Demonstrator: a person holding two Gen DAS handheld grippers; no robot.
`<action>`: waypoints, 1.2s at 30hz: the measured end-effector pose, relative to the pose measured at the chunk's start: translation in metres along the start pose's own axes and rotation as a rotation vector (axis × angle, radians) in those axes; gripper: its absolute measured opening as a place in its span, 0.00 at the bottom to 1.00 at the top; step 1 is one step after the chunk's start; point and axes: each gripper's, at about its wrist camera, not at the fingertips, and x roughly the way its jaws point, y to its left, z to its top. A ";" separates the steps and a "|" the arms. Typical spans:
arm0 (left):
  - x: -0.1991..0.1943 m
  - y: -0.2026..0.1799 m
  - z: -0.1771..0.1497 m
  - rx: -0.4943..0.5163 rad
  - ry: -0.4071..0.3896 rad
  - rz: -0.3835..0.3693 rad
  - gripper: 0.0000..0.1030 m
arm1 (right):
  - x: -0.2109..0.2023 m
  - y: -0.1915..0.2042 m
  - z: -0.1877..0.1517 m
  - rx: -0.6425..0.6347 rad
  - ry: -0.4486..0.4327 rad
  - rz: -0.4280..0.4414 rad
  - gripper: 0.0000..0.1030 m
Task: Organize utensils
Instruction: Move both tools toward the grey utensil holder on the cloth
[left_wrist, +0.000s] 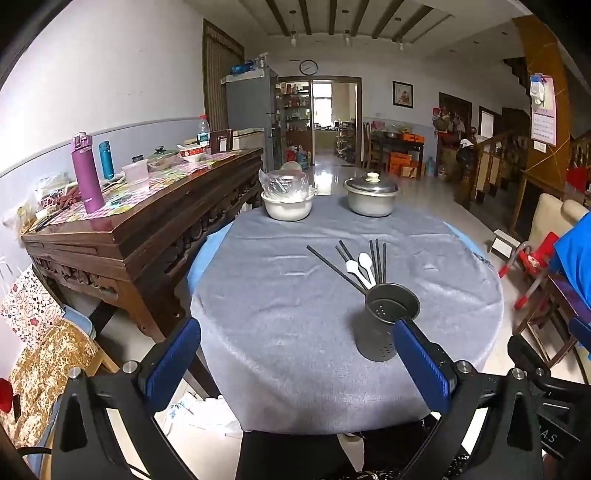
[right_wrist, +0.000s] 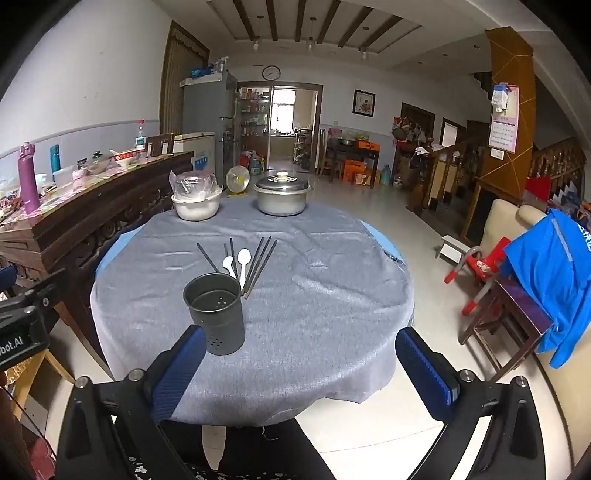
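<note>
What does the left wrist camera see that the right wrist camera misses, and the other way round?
Only the left wrist view shows the gold patterned cloth and the heart-print bag low beside the wooden sideboard. Only the right wrist view shows the small fan behind the table, between the bowl and the pot. Both show the grey-clothed table, the empty dark holder, the black chopsticks and white spoons lying behind it, the white bowl and the lidded pot. Both grippers, left and right, hover open.
</note>
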 end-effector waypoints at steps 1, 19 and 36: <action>0.000 -0.001 0.000 0.000 0.000 -0.001 1.00 | 0.000 -0.001 0.000 0.003 -0.002 0.000 1.00; -0.001 -0.008 -0.002 0.020 0.008 -0.014 1.00 | 0.003 -0.013 -0.005 0.022 0.005 0.000 1.00; 0.001 -0.008 -0.003 0.018 0.014 -0.024 1.00 | 0.005 -0.014 -0.006 0.027 0.006 0.002 1.00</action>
